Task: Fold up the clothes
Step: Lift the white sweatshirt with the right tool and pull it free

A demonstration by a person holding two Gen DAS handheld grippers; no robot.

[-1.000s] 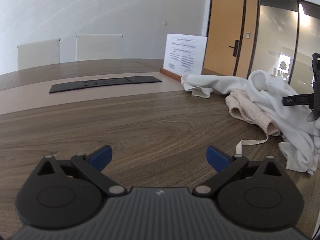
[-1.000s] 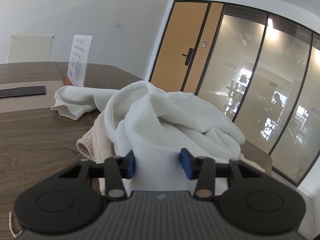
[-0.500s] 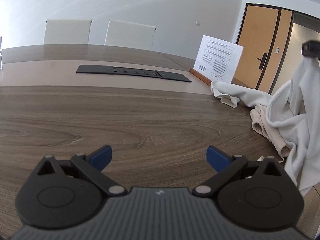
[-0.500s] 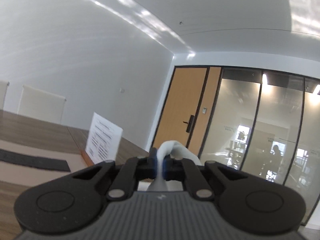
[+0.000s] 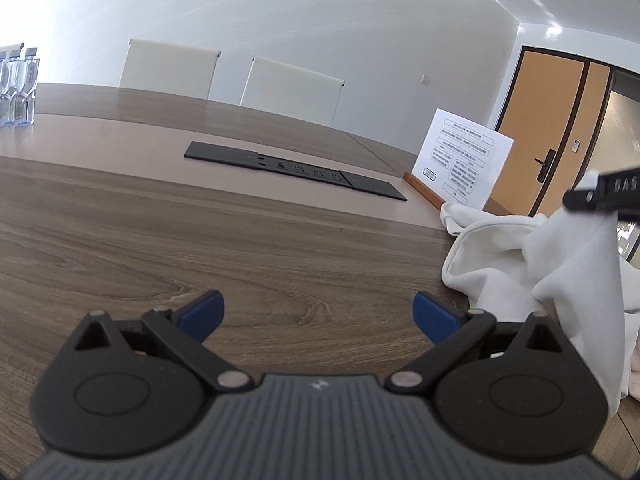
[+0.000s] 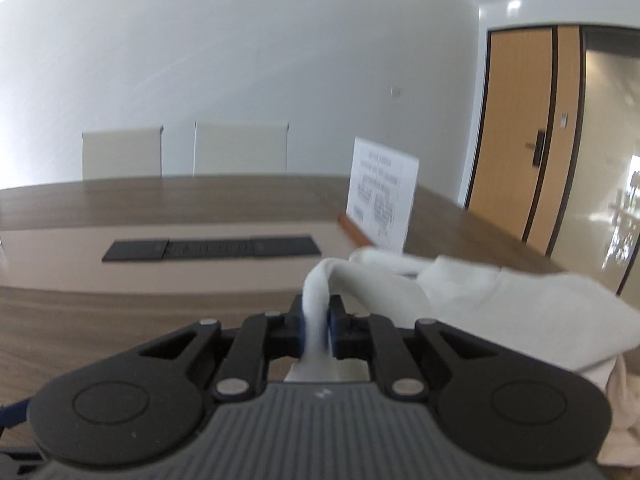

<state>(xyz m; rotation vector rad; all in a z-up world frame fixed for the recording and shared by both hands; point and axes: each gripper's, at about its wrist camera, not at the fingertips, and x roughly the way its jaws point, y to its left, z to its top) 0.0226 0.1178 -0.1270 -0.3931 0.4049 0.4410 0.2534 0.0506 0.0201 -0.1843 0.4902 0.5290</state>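
Note:
A white garment (image 5: 560, 272) lies crumpled at the right end of the wooden table (image 5: 240, 248), one fold lifted off it. My right gripper (image 6: 318, 318) is shut on that fold of the white garment (image 6: 500, 304) and holds it up above the table. The right gripper's fingers (image 5: 604, 194) also show in the left wrist view, at the right edge, with the cloth hanging from them. My left gripper (image 5: 318, 314) is open and empty, low over the bare table left of the garment. A beige garment (image 6: 620, 400) lies partly under the white one.
A black socket panel (image 5: 292, 170) is set into the table's middle. A printed sign on a wooden base (image 5: 460, 160) stands behind the garments. Two white chairs (image 5: 292, 92) stand at the far side. Clear holders (image 5: 16, 88) stand far left. A wooden door (image 5: 552, 140) is at the right.
My right gripper closed on the white garment and lifted a fold off the pile, swinging left. My left gripper stayed open and turned to face further left along the table.

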